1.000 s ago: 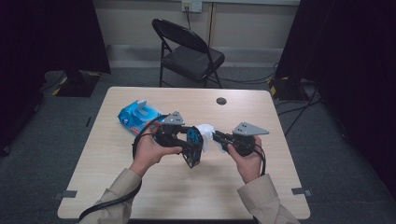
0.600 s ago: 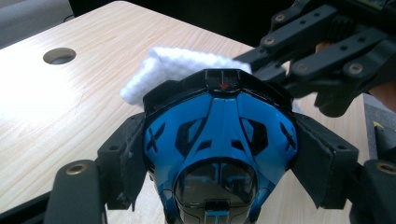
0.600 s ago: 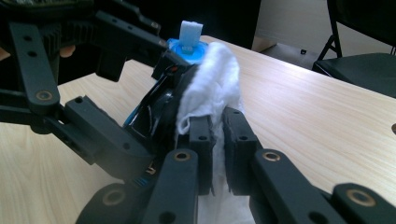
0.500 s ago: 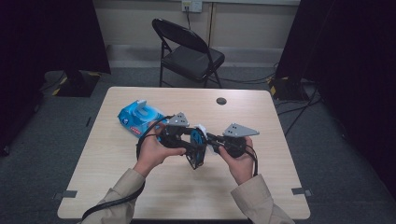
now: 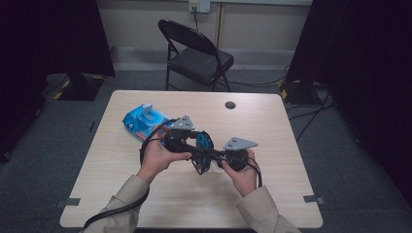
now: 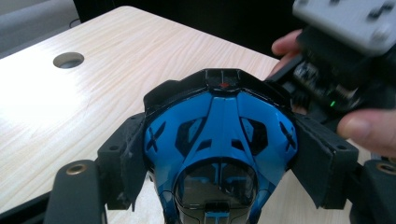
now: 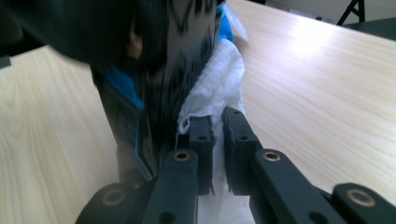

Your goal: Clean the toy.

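White wipe (image 7: 215, 88) is sitting pinched in the right gripper (image 7: 218, 140), jaws pressed nearly together on the cloth, and it is touching the side of the blue-and-black mouse (image 6: 219, 154). Key relation: the mouse is lying straight ahead of the right gripper, just past the pads, so any wiping stroke is running along the shell, not toward it.

Left gripper (image 6: 219, 182) is clamping the mouse from both flanks, jaws spread wide around the body. From the left gripper view the mouse's long axis is running away from the camera.

High view: both are being held above the middle of the table (image 5: 272, 121), the right hand (image 5: 241, 170) just beside the mouse; blue wipes pack (image 5: 141, 121) is lying behind the left hand (image 5: 158, 158).

Mouse shell is looking glossy, blue panels with black cut-outs. Wipe is looking crumpled and soft.
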The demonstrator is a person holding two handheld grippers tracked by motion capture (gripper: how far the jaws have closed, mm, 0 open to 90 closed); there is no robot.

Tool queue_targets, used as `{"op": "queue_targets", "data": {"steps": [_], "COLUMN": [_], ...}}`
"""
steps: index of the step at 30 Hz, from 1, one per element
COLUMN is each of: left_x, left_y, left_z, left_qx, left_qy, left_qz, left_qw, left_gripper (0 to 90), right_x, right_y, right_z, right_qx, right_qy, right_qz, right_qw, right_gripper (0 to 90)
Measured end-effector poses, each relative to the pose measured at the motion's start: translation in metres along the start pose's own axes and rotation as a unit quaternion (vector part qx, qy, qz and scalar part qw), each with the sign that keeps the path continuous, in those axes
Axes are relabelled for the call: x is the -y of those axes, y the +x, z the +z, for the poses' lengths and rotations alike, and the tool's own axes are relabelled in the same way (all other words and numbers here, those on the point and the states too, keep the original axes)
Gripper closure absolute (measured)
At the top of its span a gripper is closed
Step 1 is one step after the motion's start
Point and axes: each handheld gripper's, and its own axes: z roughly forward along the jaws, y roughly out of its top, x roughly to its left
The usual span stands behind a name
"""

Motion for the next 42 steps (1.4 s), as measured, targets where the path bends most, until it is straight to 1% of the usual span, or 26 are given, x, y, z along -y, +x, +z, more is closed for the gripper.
{"op": "queue_targets", "data": {"steps": [8,12,16,17,21,23,25,29,36,40,42], "left_x": [0.001,0.002,0.004,0.004,0.005,0.006,0.007,0.009,0.01,0.01,0.01], "left_y": [0.002,0.003,0.004,0.004,0.004,0.004,0.005,0.007,0.011,0.011,0.01], "left_z": [-0.003,-0.003,-0.004,-0.004,-0.004,-0.004,-0.004,-0.004,-0.002,-0.001,0.0], "left_qx": [0.0,0.0,-0.001,-0.002,-0.002,-0.003,-0.003,-0.006,-0.009,-0.007,-0.006], "left_qy": [-0.006,-0.006,-0.003,-0.002,-0.004,-0.003,-0.003,-0.003,0.0,0.001,0.001], "left_qz": [-0.003,-0.005,-0.005,-0.003,-0.007,-0.004,-0.006,-0.01,-0.014,-0.014,-0.014], "left_qw": [1.0,1.0,1.0,1.0,1.0,1.0,1.0,0.9999,0.9999,0.9999,0.9999], "left_gripper": [26.5,26.5,26.5,26.5,26.5,26.5,26.5,26.5,26.5,26.5,26.5], "right_x": [0.012,0.012,0.006,0.005,-0.002,-0.004,-0.008,-0.018,-0.038,-0.043,-0.043], "right_y": [0.0,-0.002,-0.005,-0.005,-0.008,-0.01,-0.011,-0.014,-0.016,-0.014,-0.012], "right_z": [0.008,0.006,-0.001,-0.002,-0.009,-0.012,-0.016,-0.027,-0.045,-0.048,-0.047], "right_qx": [-0.005,-0.001,0.004,0.006,0.011,0.014,0.016,0.02,0.025,0.021,0.019], "right_qy": [0.018,0.018,0.008,0.006,-0.001,-0.006,-0.011,-0.028,-0.054,-0.065,-0.063], "right_qz": [0.005,0.005,0.004,0.003,-0.001,-0.003,-0.001,-0.003,-0.015,-0.015,-0.017], "right_qw": [0.9998,0.9998,1.0,1.0,0.9999,0.9999,0.9998,0.9994,0.9981,0.9976,0.9977], "right_gripper": [83.7,83.7,83.6,83.6,83.6,83.6,83.6,83.7,83.7,83.7,83.7]}}
